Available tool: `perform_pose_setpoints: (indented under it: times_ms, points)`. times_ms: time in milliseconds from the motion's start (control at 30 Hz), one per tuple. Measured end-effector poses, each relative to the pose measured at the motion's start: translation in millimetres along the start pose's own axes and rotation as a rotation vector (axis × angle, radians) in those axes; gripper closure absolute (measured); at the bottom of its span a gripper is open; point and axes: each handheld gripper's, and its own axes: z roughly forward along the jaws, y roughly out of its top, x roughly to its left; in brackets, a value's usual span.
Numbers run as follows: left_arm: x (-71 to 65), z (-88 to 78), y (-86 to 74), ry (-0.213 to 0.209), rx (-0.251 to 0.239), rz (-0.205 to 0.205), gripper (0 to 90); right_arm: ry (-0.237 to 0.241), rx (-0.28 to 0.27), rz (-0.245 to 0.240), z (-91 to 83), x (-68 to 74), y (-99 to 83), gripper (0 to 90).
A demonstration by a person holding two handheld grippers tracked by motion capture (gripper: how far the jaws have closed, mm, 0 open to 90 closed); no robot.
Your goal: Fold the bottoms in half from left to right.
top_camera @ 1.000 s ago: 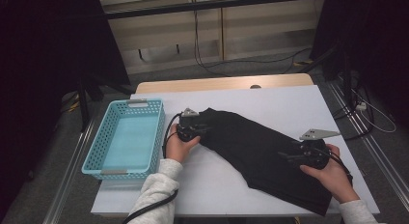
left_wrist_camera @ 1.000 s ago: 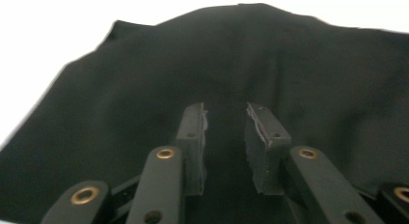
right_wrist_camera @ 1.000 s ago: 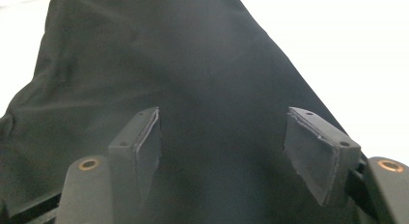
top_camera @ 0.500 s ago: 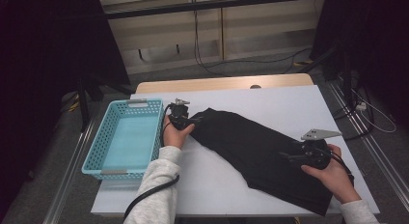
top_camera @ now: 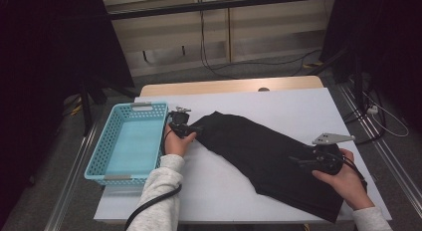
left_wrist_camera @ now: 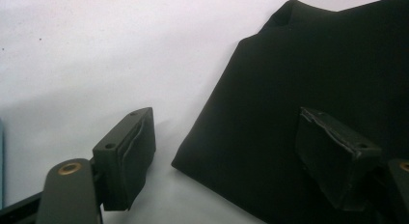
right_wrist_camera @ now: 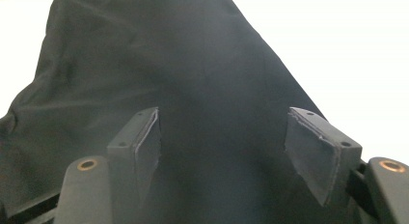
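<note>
Now the left gripper (top_camera: 191,129) has just opened beside the basket (top_camera: 130,141), releasing the black cloth (top_camera: 268,156) flat on the table, while the right gripper (top_camera: 303,160) hovers open above its far end.

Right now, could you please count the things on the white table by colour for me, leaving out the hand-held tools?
Black: 1, the black cloth lying flat and spread out.
Light blue: 1, the blue basket at the table's left edge.
Total: 2
</note>
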Motion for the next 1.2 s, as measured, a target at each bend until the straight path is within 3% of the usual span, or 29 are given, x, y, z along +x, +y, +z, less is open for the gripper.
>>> perform_pose_setpoints:
  times_ms: [167,433,533,600,700,733,1033,1200]
  points:
    - [-2.3,-2.8,1.7,-0.015,0.021,-0.039,29.5,0.001,0.002,-0.006,0.2,0.9,0.0,28.9]
    - [-4.2,-7.9,2.7,-0.053,0.054,-0.105,63.4,0.005,0.007,-0.009,1.9,3.5,0.5,28.9]
    - [-6.2,-7.4,3.7,-0.115,0.076,-0.148,77.0,0.006,0.008,-0.007,2.1,3.4,0.4,28.8]
    - [-8.1,-6.6,4.0,-0.135,0.078,-0.168,82.5,0.002,0.005,-0.007,1.6,2.5,0.3,28.5]
    - [-9.6,-7.4,5.7,-0.142,0.081,-0.174,84.0,0.001,0.001,-0.004,0.7,1.3,0.1,28.3]
    - [-8.9,-10.8,9.4,-0.157,0.077,-0.197,84.3,-0.001,-0.001,0.002,-0.3,0.1,-0.2,28.2]
    - [1.3,-41.4,39.7,-0.125,0.033,-0.197,84.9,-0.005,-0.002,0.010,0.0,-1.0,-1.3,26.1]
    - [9.5,-51.1,47.2,-0.099,0.021,-0.195,85.0,-0.004,-0.002,0.009,0.1,-0.3,-1.3,25.9]
